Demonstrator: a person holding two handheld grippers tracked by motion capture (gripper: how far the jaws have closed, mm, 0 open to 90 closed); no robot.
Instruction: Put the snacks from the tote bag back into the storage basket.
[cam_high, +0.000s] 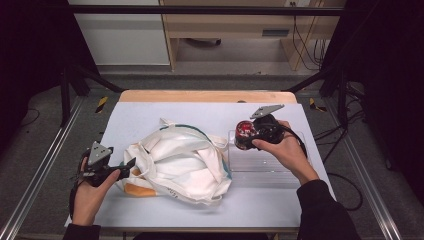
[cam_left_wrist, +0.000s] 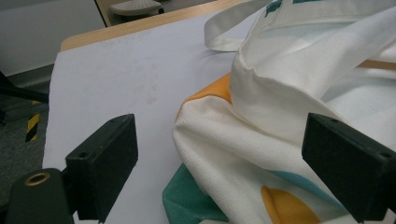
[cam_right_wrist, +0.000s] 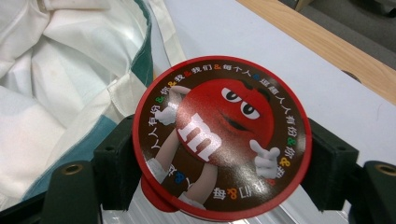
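A white cloth tote bag (cam_high: 175, 162) with teal and orange patches lies crumpled on the table's middle; the left gripper view has its corner (cam_left_wrist: 261, 140) close up. My left gripper (cam_high: 129, 165) stands open at the bag's left edge, the cloth corner lying between its jaws without being pinched. My right gripper (cam_high: 243, 134) is shut on a round candy tub (cam_right_wrist: 219, 135) with a red-rimmed brown lid showing a red cartoon figure. The tub (cam_high: 245, 131) hangs over the left end of a clear plastic tray (cam_high: 265, 167), next to the bag's right side.
The table carries a pale blue-grey sheet (cam_high: 150, 115) with a wooden strip (cam_high: 207, 96) along its far edge. Metal frame rails (cam_high: 40, 170) run down both sides. Cables (cam_high: 350, 185) lie on the floor at right.
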